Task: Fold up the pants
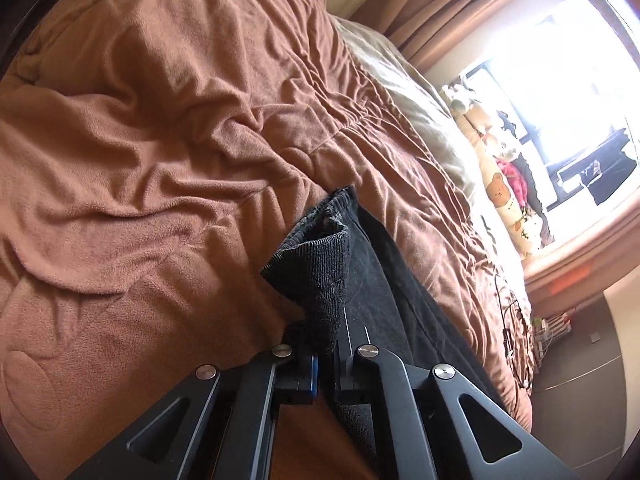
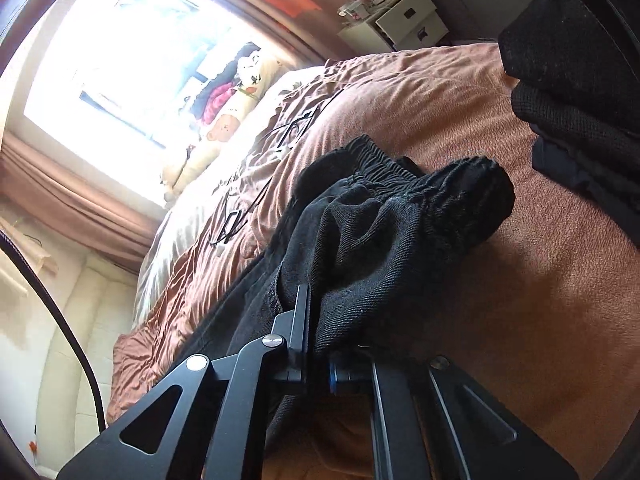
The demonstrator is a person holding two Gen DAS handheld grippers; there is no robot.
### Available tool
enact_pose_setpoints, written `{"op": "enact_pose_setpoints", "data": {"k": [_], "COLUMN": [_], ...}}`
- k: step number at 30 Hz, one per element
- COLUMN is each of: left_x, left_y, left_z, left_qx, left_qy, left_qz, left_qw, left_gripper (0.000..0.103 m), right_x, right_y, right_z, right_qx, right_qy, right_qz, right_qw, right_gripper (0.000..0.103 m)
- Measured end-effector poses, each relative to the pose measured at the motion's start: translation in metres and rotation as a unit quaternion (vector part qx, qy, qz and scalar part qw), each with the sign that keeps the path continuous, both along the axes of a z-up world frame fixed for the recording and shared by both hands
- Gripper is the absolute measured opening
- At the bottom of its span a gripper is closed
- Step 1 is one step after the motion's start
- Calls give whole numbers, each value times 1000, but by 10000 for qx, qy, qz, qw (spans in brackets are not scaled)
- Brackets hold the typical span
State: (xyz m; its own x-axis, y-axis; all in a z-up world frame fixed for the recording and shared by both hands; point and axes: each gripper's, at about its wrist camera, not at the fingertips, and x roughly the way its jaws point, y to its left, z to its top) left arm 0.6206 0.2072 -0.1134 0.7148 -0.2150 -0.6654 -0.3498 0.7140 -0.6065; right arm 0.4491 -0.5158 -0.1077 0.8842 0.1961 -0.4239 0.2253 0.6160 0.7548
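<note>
a rumpled brown bedspread (image 1: 168,128) fills most of both views, with a bright window (image 2: 120,52) at the upper left of my right view and the upper right of my left one. across the bedspread lie the black pants (image 2: 380,232), running from the bottom centre of each frame up toward the middle; the gathered elastic waistband (image 2: 384,160) bunches at centre in my right view, while a ribbed cuff (image 1: 316,264) stands up just above my fingers in my left view. a stack of dark folded clothes (image 2: 580,100) sits at the upper right of my right view. a tangle of thin black cable (image 2: 256,184) lies on the bedspread left of the waistband. my left gripper (image 1: 326,360), at the bottom centre, is pressed together, pinching the cuff end. my right gripper (image 2: 320,344), bottom centre, is likewise clamped on a fold of pants fabric near the waist. i judge this to be the start of a fold: both ends are gripped. next i should lift both holds together and bring one end over the other, keeping the cloth taut and even.
</note>
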Motion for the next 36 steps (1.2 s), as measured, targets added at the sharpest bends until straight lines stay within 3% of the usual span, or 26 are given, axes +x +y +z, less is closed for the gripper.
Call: {"op": "enact_pose_setpoints", "data": {"k": [14,36], "left_x": [-47,-234], "left_y": [25,101], "left_z": [35,36], "left_qx": [-11,-183], "left_qy": [-212,-351], "left_qz": [237,655], "left_qw": [9995,9971], "left_gripper": [4,4], "right_x": [-31,-123], "right_y": [-2,23], "right_z": [9,3], "right_qx": [25,223], "right_qy": [-52,-98], "right_qz": [142,562], "right_qw": [9999,9981], "right_gripper": [1,0]}}
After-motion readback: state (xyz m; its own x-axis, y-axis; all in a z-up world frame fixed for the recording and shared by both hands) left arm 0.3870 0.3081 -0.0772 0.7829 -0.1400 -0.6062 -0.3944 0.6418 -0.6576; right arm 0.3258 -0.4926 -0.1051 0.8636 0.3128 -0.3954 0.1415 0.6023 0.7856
